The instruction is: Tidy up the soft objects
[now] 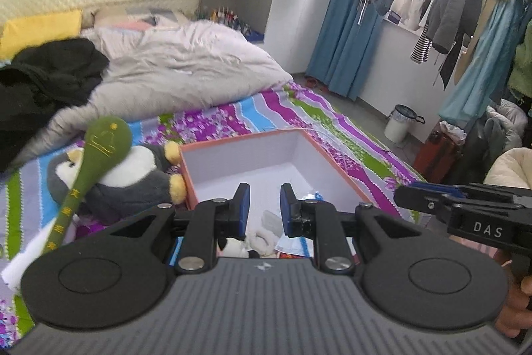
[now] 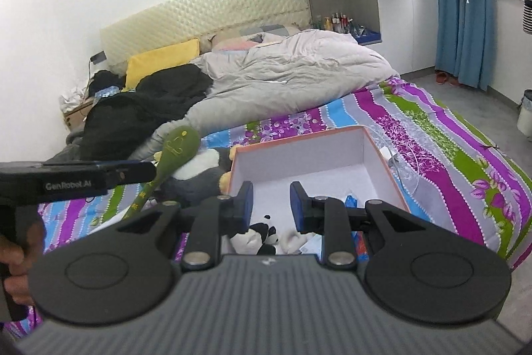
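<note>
My left gripper [image 1: 262, 208] and right gripper [image 2: 270, 205] hover released over the box [image 1: 319, 152]. A penguin plush [image 1: 133, 178] lies just beside the box.

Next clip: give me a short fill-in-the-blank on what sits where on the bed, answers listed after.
1. The small panda toy lies inside the ____.
2. The penguin plush lies on the bedsheet, just ____ the box.
3. The green plush spoon leans across the ____.
4. The jaws of the left gripper and the right gripper are both ____, holding nothing.

Missing words: box; outside; penguin plush; open
</note>
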Demonstrator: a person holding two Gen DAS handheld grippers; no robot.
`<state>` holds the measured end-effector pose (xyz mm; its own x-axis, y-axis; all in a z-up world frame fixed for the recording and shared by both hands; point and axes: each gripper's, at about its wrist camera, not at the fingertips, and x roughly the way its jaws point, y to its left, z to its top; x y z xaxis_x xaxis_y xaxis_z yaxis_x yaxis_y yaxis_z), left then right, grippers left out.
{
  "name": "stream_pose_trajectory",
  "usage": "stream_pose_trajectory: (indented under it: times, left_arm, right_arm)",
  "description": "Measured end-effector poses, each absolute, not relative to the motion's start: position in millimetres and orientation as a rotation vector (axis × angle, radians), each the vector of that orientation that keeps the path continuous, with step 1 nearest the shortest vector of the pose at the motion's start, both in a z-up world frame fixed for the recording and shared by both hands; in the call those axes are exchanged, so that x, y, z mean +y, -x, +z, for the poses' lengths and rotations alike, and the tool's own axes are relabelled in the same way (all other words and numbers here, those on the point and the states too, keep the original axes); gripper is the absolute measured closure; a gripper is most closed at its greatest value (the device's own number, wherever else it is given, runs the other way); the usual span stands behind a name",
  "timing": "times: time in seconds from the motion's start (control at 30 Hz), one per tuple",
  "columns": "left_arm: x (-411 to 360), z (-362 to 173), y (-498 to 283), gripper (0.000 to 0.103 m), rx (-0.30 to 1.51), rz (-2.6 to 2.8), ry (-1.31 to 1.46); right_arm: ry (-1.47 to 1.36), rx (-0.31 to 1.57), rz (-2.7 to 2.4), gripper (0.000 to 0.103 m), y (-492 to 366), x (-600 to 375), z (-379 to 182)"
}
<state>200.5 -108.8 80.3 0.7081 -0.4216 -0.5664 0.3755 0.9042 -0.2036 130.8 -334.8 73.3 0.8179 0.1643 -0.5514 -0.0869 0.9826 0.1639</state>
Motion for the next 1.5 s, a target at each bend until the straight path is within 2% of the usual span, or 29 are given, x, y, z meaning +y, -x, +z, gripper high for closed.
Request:
stream_pose_trajectory:
  times: [0.43, 0.87, 0.9, 0.93, 0.97, 1.0, 1.03, 1.07, 1.1, 1.17, 1.23, 1.5]
  left_arm:
    - [-100, 67, -142, 0.08, 0.593, -0.433, 0.066]
    - [-109, 26, -118, 0.08, 0.663, -0.441, 0.118]
    - [-109, 24, -117, 0.079, 0.666, -0.439, 0.118]
    - [-109, 23, -117, 0.073, 0.67, -0.439, 0.12]
    - [-109, 21, -116, 0.062, 0.67, -0.44, 0.122]
    - [-109, 21, -117, 0.056, 0.667, -0.439, 0.123]
    - [-110, 21, -116, 0.044, 0.663, -0.436, 0.12]
    - [-110, 21, -116, 0.032, 0.659, -0.432, 0.113]
    - [-110, 21, -116, 0.026, 0.658, -0.427, 0.109]
    - [-109, 22, -116, 0.006, 0.652, -0.424, 0.107]
    - [-109, 23, -115, 0.002, 0.641, -0.425, 0.107]
    - [-108, 23, -116, 0.0, 0.659, -0.397, 0.09]
  right_arm:
    - [-0.129, 0.554, 0.103, 0.075, -78, -325, 51]
    - [-0.154, 0.579, 0.068, 0.075, -58, -327, 28]
    - [-0.141, 0.58, 0.061, 0.071, -58, -326, 27]
    - [-0.133, 0.581, 0.056, 0.056, -58, -326, 25]
    - [-0.131, 0.577, 0.052, 0.037, -57, -326, 24]
    - [-0.13, 0.569, 0.047, 0.029, -57, -327, 24]
    - [-0.122, 0.56, 0.041, 0.019, -56, -327, 23]
    - [-0.115, 0.556, 0.036, 0.018, -55, -328, 22]
    - [-0.108, 0.558, 0.031, 0.018, -56, -328, 22]
    - [-0.103, 0.562, 0.019, 0.018, -56, -329, 21]
    - [-0.106, 0.564, 0.017, 0.018, -56, -331, 20]
    - [-0.097, 0.573, 0.005, 0.018, -55, -329, 18]
